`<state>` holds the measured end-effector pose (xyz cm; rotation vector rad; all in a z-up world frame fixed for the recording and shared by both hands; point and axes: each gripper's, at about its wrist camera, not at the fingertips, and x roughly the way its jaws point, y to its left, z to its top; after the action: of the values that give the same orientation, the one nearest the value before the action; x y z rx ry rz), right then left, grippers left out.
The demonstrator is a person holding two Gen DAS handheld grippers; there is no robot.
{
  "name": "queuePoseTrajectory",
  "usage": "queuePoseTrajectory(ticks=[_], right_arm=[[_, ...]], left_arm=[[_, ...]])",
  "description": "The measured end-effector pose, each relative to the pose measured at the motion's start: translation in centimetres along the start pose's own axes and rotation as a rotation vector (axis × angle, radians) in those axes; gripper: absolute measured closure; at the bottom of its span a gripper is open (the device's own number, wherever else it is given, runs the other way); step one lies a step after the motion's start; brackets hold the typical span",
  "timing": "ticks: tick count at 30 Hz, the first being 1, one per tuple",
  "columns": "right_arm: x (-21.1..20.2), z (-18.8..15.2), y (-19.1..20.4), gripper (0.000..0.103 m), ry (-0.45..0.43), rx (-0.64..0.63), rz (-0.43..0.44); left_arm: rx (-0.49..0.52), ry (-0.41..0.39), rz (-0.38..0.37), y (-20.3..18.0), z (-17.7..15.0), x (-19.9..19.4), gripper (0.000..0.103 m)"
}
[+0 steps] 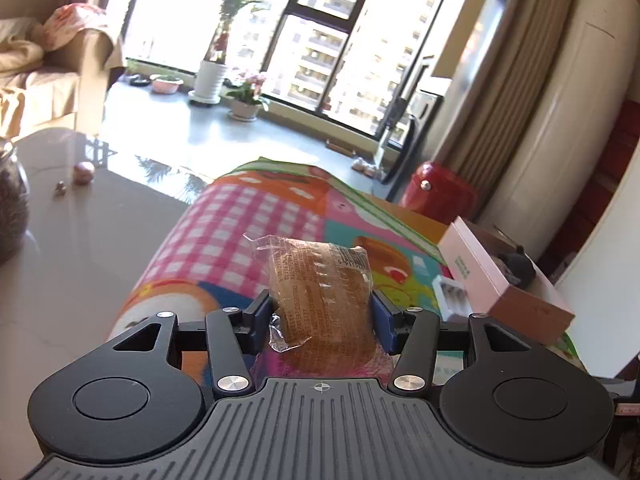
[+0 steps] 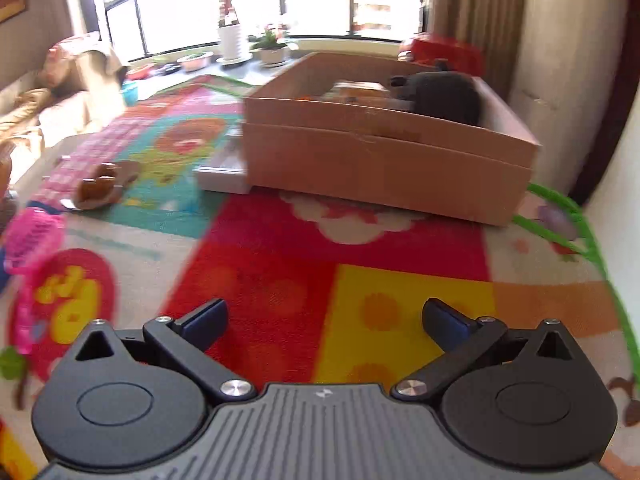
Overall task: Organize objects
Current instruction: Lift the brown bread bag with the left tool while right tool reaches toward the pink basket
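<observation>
Sunlit playmat [image 2: 280, 280]: my left gripper [image 1: 322, 314] pinches a slippery wrapped pastry [image 1: 320, 280] that may slide free; right gripper [image 2: 324, 324] spread, empty.

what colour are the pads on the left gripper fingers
Blue pads, clearest in the left wrist view.

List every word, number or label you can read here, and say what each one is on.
"6 911" (partial): barcode digits on the wrapped bread packet held in the left gripper.
Printed text on the packet wrapper: too small to read.
Green label on the pink box: too small to read.
Yellow characters on the colourful mat: blurred, unreadable.
</observation>
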<state>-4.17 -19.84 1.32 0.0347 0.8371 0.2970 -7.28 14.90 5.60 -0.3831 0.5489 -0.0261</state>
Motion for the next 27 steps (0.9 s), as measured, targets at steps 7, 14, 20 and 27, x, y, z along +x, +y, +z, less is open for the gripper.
queuePoseTrajectory(ticks=[7,14,20,27], right_arm=[[0.0,0.6,11.3,0.0,-0.015,-0.235,0.224],[3.3,1.9,20.3,0.001,0.002,-0.38,0.258],[6.1,2.7,22.5,0.022,0.05,-0.391,0.187],[2.1,2.2,21.0,0.023,-0.037,-0.413,0.191]], left_arm=[[-0.096,-0.051,0.011,4.0,0.4,-2.1,0.047],[-0.071,-0.057,-0.002,4.2,-0.4,-2.3,0.047],[-0.05,-0.053,0.01,4.5,-1.0,-2.5,0.047],[-0.088,-0.045,0.007,4.8,-1.3,-2.5,0.047]])
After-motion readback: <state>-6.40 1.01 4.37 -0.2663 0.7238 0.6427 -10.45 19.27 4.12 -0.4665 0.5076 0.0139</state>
